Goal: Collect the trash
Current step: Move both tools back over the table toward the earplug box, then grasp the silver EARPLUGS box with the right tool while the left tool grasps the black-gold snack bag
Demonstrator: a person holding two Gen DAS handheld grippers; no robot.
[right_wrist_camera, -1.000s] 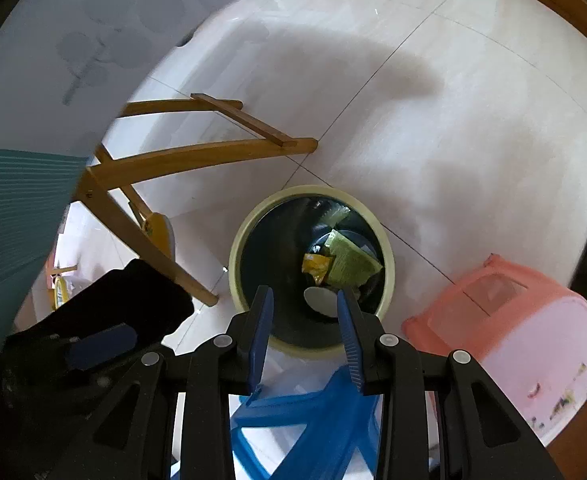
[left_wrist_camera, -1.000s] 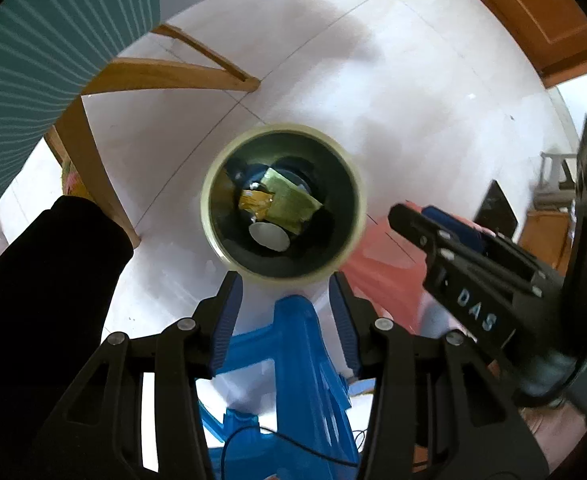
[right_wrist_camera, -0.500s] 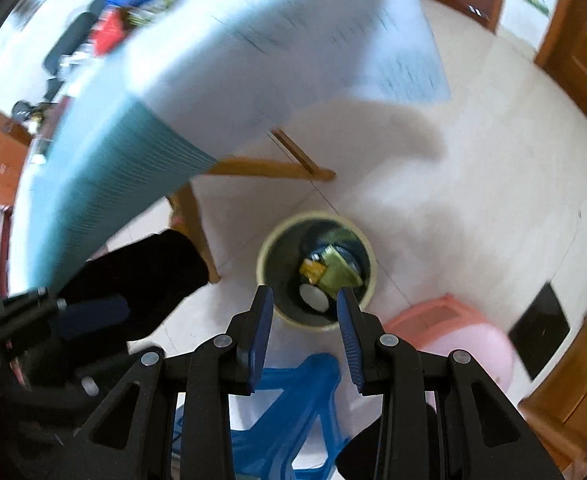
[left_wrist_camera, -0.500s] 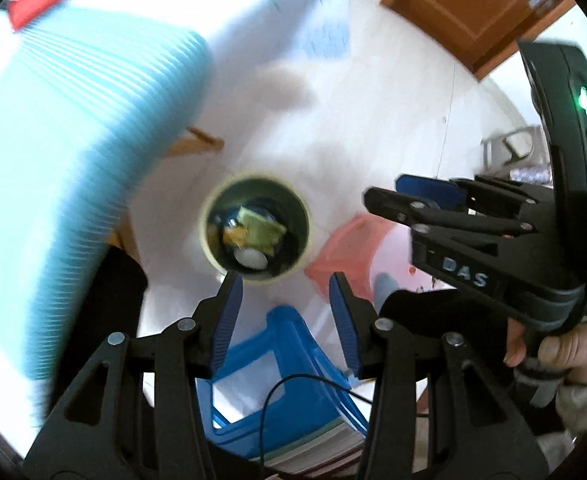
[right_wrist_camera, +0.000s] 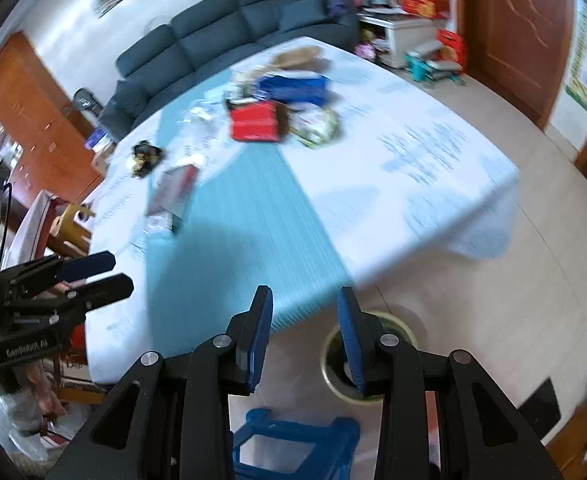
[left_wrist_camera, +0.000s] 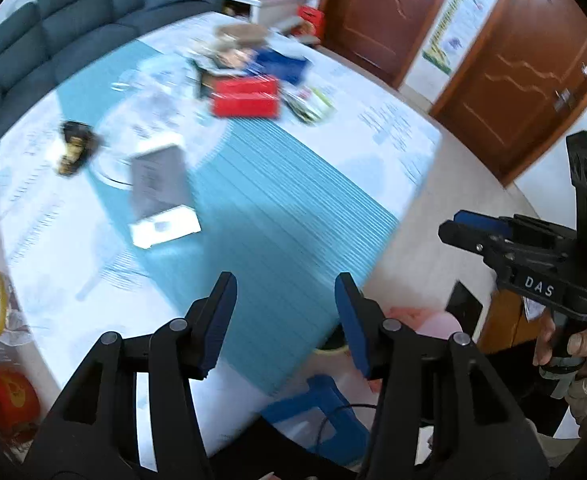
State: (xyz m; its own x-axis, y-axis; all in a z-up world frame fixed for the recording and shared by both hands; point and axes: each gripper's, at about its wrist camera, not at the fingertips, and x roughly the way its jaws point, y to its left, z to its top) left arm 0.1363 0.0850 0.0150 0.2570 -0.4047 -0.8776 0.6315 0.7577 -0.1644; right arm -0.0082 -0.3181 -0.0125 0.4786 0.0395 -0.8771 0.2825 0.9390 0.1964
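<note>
Left wrist view: my left claw (left_wrist_camera: 285, 316) is opening, nothing between its jaws, over the table (left_wrist_camera: 373, 128); the crumpled wrapper (left_wrist_camera: 73, 148) lies far left. Right wrist view: my right claw (right_wrist_camera: 305, 336) stands spread, empty, above the bin (right_wrist_camera: 373, 360). I judge I'm between pickups; next, reach for the wrapper.

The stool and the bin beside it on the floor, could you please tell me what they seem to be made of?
Stool: likely moulded plastic, with uniform bright blue colour and slotted, rounded edges. Bin: probably plastic too, with a smooth pale yellow rim and dark inside; motion blur leaves it uncertain.
</note>
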